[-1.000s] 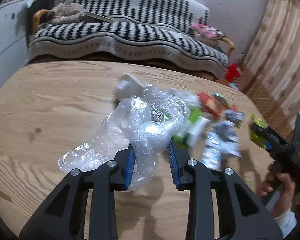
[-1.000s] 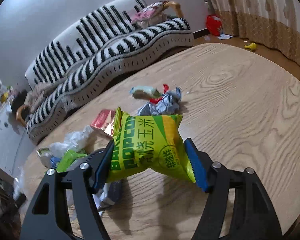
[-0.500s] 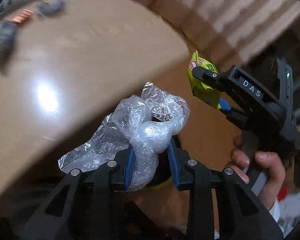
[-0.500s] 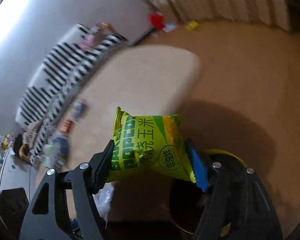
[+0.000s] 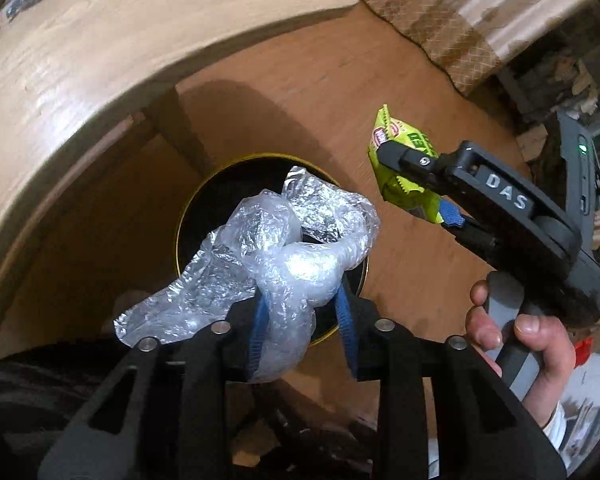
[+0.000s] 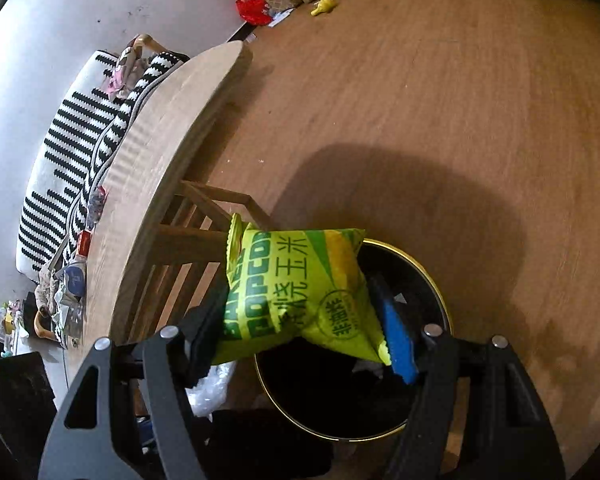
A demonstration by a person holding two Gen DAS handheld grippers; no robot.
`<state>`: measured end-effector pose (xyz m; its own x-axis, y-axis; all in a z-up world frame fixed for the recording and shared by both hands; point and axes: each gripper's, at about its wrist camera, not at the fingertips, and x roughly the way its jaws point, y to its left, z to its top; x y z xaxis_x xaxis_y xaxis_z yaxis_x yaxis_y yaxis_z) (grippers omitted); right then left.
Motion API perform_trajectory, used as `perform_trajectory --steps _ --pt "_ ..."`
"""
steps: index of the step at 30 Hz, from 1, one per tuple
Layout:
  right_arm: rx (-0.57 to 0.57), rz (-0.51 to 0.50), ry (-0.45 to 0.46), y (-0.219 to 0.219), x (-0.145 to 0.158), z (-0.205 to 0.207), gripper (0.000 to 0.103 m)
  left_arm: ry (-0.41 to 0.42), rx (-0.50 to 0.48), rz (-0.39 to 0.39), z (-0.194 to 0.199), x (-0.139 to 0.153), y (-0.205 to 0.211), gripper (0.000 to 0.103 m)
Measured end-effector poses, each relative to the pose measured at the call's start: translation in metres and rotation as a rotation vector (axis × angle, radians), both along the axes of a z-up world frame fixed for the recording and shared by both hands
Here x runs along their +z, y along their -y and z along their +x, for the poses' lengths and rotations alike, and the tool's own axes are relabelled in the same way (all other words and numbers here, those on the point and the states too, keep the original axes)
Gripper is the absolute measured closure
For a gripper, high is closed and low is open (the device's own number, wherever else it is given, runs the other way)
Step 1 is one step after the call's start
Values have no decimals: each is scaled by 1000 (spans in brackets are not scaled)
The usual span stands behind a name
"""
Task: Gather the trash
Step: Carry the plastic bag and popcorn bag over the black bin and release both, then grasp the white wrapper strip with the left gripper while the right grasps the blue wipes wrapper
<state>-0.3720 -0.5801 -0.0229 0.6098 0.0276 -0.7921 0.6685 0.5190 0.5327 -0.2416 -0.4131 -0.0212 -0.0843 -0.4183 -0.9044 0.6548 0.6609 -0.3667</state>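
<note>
Both grippers have swung off the worktop [image 5: 100,40] to above the bin [image 5: 204,200]. Left gripper [image 5: 300,328], jaws just widening, plastic wrap [image 5: 284,248] loose between them. Right gripper [image 6: 300,320] clamps the popcorn bag [image 6: 296,288].

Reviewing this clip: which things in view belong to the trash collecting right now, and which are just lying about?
In the job:
- plastic wrap between the left gripper's jaws, which have just been opening
- popcorn bag in the right gripper
- bin on the floor below both
- wrappers left on the table

Lying about:
- striped sofa
- red bag
- yellow toy
</note>
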Motion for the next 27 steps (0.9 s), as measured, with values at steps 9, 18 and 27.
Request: perform_trajectory --steps 9,18,27 --pt "-100 -167 -95 -3 13 1 7 35 259 -105 44 36 -60 6" --pt "136 -252 84 -78 70 108 7 439 722 -36 117 105 -266 6" --pt "399 -272 171 -200 104 238 7 480 925 121 194 88 -370 6"
